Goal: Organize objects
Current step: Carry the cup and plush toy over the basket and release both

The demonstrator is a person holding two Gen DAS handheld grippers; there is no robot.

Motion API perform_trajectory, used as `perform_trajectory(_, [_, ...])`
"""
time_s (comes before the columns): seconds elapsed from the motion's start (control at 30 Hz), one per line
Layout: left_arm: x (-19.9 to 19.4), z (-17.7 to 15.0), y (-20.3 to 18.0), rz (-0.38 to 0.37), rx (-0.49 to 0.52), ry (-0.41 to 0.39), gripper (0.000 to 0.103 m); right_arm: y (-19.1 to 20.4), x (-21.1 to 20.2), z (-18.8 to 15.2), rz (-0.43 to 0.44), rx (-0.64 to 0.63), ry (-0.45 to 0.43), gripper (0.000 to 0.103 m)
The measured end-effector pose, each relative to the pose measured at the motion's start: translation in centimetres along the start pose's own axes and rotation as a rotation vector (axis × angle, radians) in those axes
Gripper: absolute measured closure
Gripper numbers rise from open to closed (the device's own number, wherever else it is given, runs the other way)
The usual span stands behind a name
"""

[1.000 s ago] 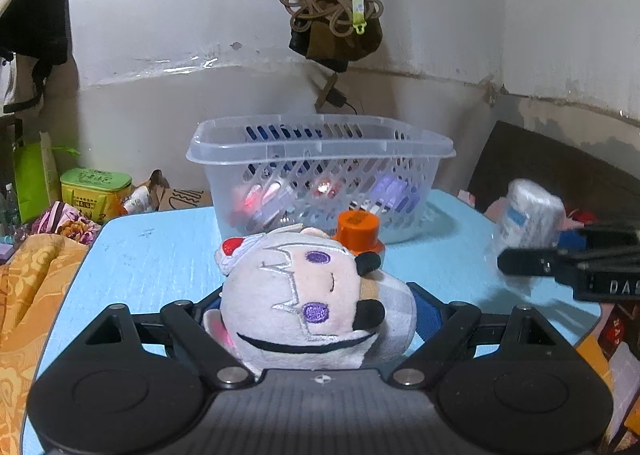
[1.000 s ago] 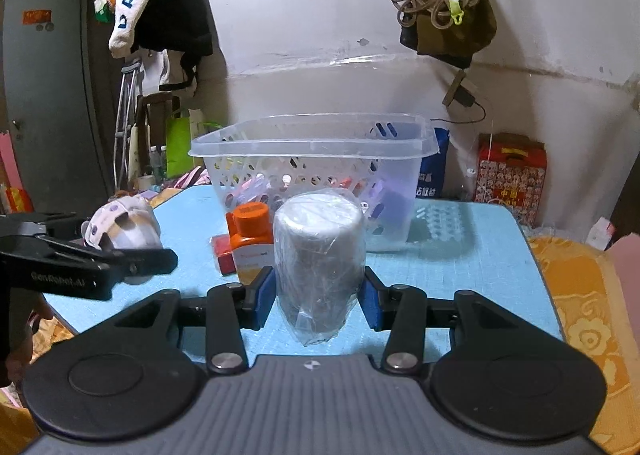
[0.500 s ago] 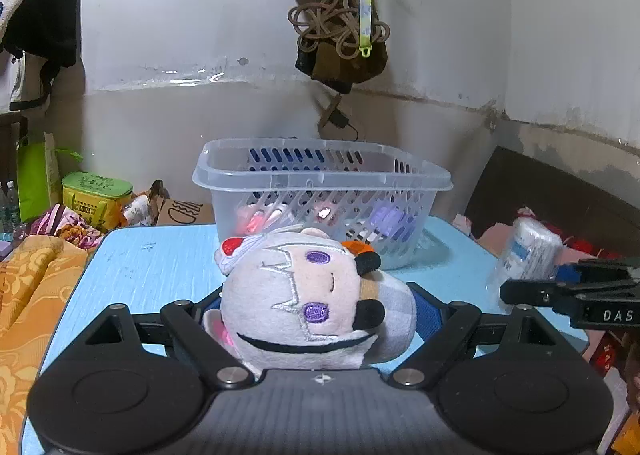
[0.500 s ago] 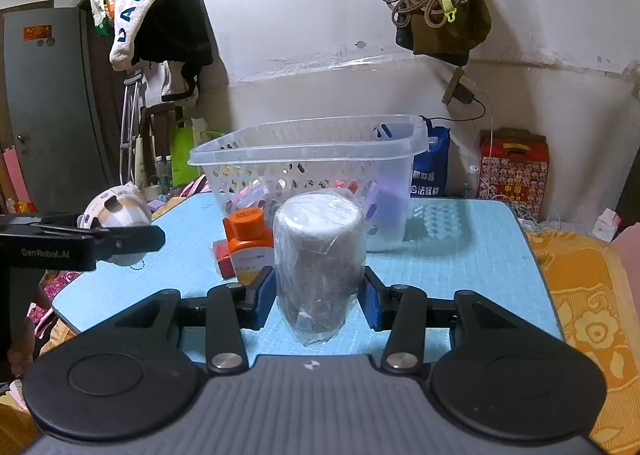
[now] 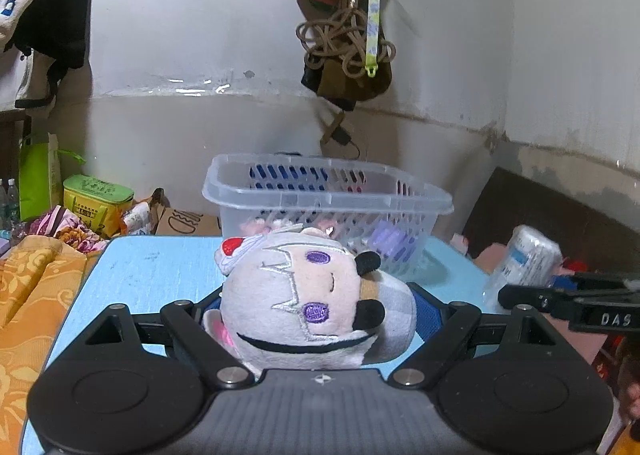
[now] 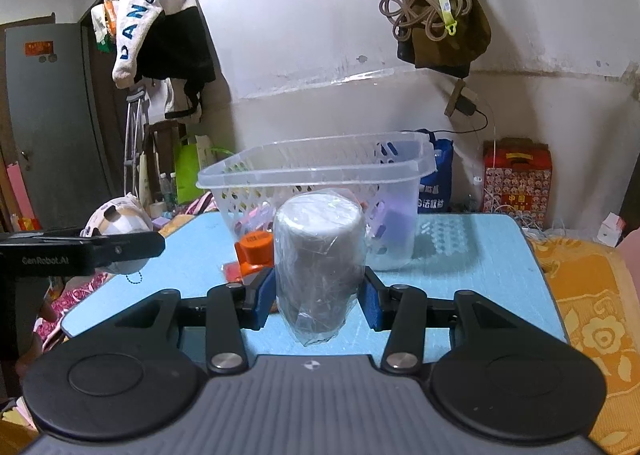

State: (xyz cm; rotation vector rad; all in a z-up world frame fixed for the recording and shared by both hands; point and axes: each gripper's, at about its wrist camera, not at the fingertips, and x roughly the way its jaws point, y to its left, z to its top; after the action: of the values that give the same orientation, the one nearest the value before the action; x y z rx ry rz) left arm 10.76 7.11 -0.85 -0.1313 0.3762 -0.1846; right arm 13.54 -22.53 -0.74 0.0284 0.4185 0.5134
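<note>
My left gripper (image 5: 316, 303) is shut on a grey plush doll (image 5: 312, 303) with purple eyes and holds it above the blue table (image 5: 152, 275), in front of the clear plastic basket (image 5: 328, 195). My right gripper (image 6: 318, 287) is shut on a plastic-wrapped white roll (image 6: 320, 251), also lifted in front of the basket (image 6: 316, 171). The basket holds several small items. An orange-capped bottle (image 6: 254, 249) stands on the table behind the right gripper's left finger. Each gripper shows at the edge of the other's view: the right (image 5: 568, 301), the left (image 6: 80, 253).
Orange patterned bedding (image 6: 592, 295) lies beside the table. A red box (image 6: 518, 179) and a blue bag (image 6: 438, 175) stand behind the table. Clothes (image 6: 156, 23) and a rope bundle (image 6: 432, 11) hang on the wall. A green tin (image 5: 98, 195) sits at the left.
Both grippers have risen with their loads; the basket and table sit lower in both views. The orange-capped bottle has dropped out of sight behind the doll in the left wrist view.
</note>
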Motion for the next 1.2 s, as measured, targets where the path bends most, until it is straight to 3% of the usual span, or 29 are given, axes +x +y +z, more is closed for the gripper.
perform_trajectory(0.17, [-0.7, 0.9, 1.1, -0.006, -0.044, -0.044, 0.014, -0.1, -0.2, 1.1, -0.002, 0.012, -0.036, 0.055])
perform_trajectory(0.3, [-0.2, 3.1, 2.1, -0.062, -0.142, -0.048, 0.014, 0.0, 0.6, 2.3, 0.004, 0.018, -0.051, 0.055])
perform_trajectory(0.5, [2.5, 8.1, 1.9, -0.141, -0.227, -0.083, 0.014, 0.3, 3.3, 7.8, -0.044, -0.019, -0.12, 0.055])
perform_trajectory(0.63, [6.4, 11.5, 1.9, -0.105, -0.234, -0.102, 0.014, -0.4, 7.8, 11.2, -0.079, -0.039, -0.098, 0.055])
perform_trajectory(0.77, [11.1, 12.5, 2.8, -0.054, -0.271, -0.076, 0.013, -1.5, 12.2, 12.2, -0.1, -0.052, -0.069, 0.053])
perform_trajectory(0.8, [12.3, 12.5, 3.1, -0.045, -0.28, -0.065, 0.012, -1.7, 12.9, 12.2, -0.098, -0.054, -0.067, 0.05])
perform_trajectory(0.83, [13.2, 12.5, 3.3, -0.033, -0.282, -0.05, 0.01, -1.9, 13.6, 12.1, -0.104, -0.05, -0.071, 0.034])
perform_trajectory(0.87, [14.3, 12.5, 3.4, -0.014, -0.282, -0.028, 0.005, -2.0, 13.7, 12.0, -0.116, -0.043, -0.085, 0.01])
perform_trajectory(0.9, [15.1, 12.4, 3.4, 0.005, -0.28, -0.006, 0.002, -2.0, 13.5, 11.8, -0.132, -0.033, -0.102, 0.004])
perform_trajectory(1.1, [11.7, 9.9, 2.8, 0.011, -0.169, -0.029, 0.0, -1.4, 8.3, 8.7, -0.105, 0.051, -0.171, 0.0])
perform_trajectory(1.2, [8.9, 7.4, 2.8, -0.017, -0.121, -0.011, 0.0, -0.7, 6.7, 6.0, -0.008, 0.058, -0.105, 0.0])
